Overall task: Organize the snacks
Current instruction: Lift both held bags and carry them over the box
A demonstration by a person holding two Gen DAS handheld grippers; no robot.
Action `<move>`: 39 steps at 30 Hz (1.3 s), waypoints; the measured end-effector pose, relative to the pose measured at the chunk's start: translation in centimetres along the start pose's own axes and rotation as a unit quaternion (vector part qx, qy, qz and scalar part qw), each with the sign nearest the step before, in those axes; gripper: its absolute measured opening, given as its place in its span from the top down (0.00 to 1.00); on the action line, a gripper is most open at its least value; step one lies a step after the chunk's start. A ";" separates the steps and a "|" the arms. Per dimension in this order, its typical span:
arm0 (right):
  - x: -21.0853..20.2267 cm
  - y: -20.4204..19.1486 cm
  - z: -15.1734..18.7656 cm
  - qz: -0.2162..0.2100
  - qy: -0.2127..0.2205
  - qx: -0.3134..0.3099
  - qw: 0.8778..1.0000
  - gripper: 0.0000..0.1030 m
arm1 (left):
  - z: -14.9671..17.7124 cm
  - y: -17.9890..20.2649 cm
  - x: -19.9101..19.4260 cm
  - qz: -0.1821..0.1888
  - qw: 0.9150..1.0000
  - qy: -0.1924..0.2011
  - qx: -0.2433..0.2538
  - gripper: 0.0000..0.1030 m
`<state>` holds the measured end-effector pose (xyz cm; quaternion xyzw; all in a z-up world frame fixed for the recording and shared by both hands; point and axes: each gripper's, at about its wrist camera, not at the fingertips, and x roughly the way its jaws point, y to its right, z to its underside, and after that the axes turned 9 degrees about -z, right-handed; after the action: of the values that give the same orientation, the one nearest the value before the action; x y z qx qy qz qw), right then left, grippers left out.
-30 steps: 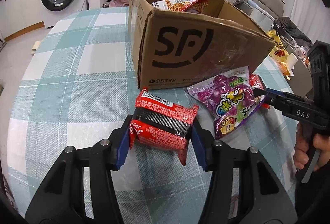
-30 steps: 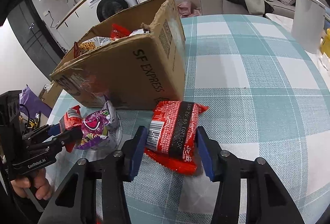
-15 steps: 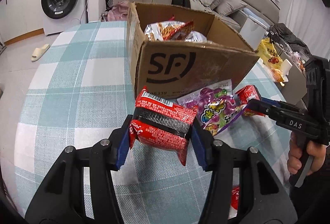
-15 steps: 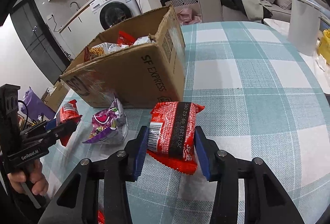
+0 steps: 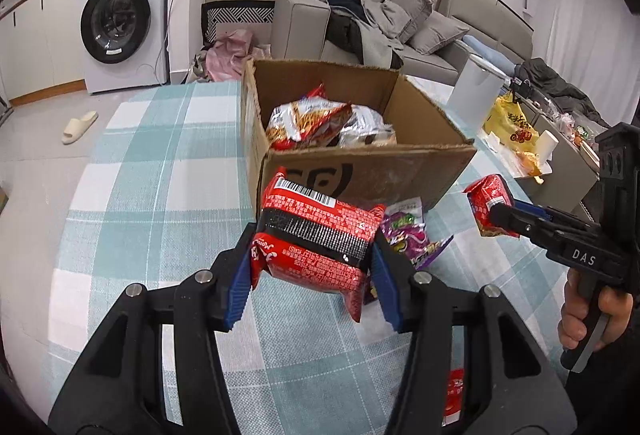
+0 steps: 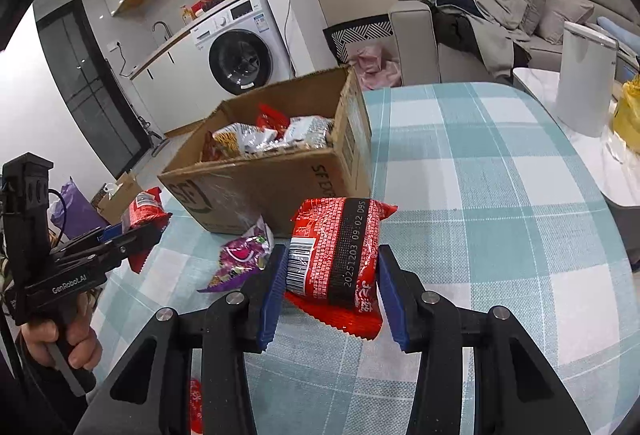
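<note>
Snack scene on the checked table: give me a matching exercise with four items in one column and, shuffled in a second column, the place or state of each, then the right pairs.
Items
1. red snack packet with barcode
2. purple candy bag
3. silver chip bag
4. white washing machine

Places or states
A. lying on the tablecloth in front of the box
B. standing on the floor, beyond the table
C. clamped in the left tongs, off the table
D. inside the open cardboard box

Pairs: 1-C, 2-A, 3-D, 4-B
</note>
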<state>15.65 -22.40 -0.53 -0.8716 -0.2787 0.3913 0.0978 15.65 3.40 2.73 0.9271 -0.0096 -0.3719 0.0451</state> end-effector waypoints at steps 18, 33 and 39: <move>-1.8 -2.5 -3.3 -0.028 0.043 -0.019 0.999 0.57 | -4.2 0.9 -1.5 0.000 0.999 0.038 -0.001 0.52; 0.0 -3.3 -5.9 -0.046 0.057 -0.026 0.997 0.57 | -7.8 2.7 0.9 0.002 0.999 0.052 0.011 0.52; 1.0 -3.0 -6.2 -0.047 0.063 -0.012 0.997 0.57 | -8.7 3.4 2.6 -0.002 0.999 0.051 0.019 0.52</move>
<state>19.55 -19.03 4.19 -0.8814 -0.3178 0.3272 0.1231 23.55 0.58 7.53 0.9456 -0.0128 -0.3239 0.0270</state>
